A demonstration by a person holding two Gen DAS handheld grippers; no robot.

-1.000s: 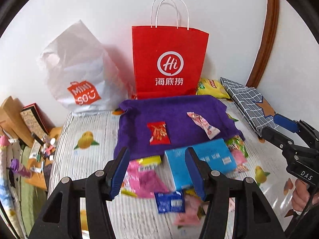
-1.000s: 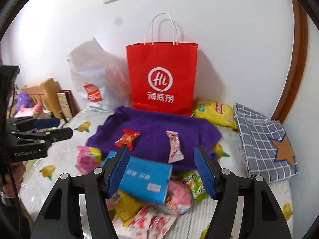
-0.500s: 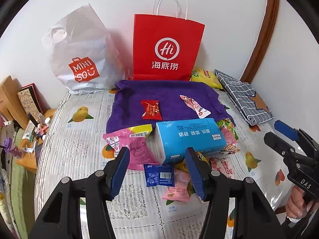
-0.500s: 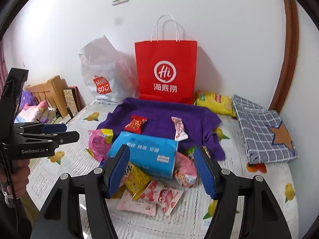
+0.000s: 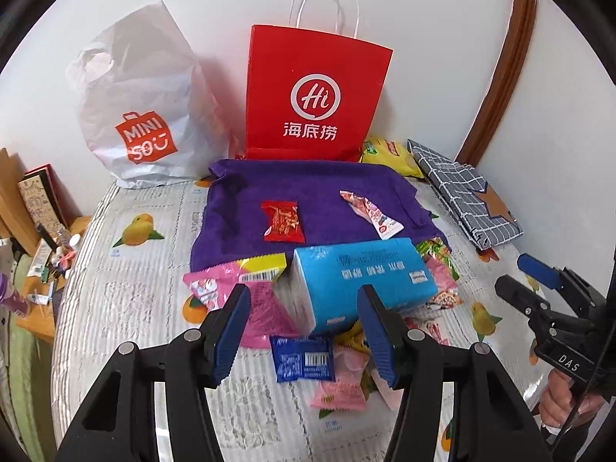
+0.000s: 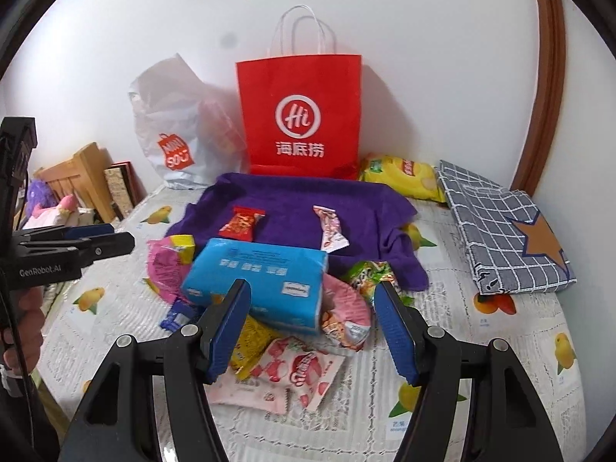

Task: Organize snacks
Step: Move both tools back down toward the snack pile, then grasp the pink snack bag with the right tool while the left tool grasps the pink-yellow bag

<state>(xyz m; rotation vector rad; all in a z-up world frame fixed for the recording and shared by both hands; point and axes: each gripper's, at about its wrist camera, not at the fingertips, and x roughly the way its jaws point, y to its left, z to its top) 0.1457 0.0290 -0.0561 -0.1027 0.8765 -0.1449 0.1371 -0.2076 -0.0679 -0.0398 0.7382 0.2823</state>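
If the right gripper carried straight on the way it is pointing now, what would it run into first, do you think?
Most likely the blue tissue pack, which lies atop the snack pile between the open fingers of the right gripper. Depth is uncertain, so the pink snack packet beside it could touch first.

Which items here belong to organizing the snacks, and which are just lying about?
Job: red candy packet, pink-white candy, snack pile, purple towel, red paper bag.
Lying about: blue tissue pack, checked cloth, books.
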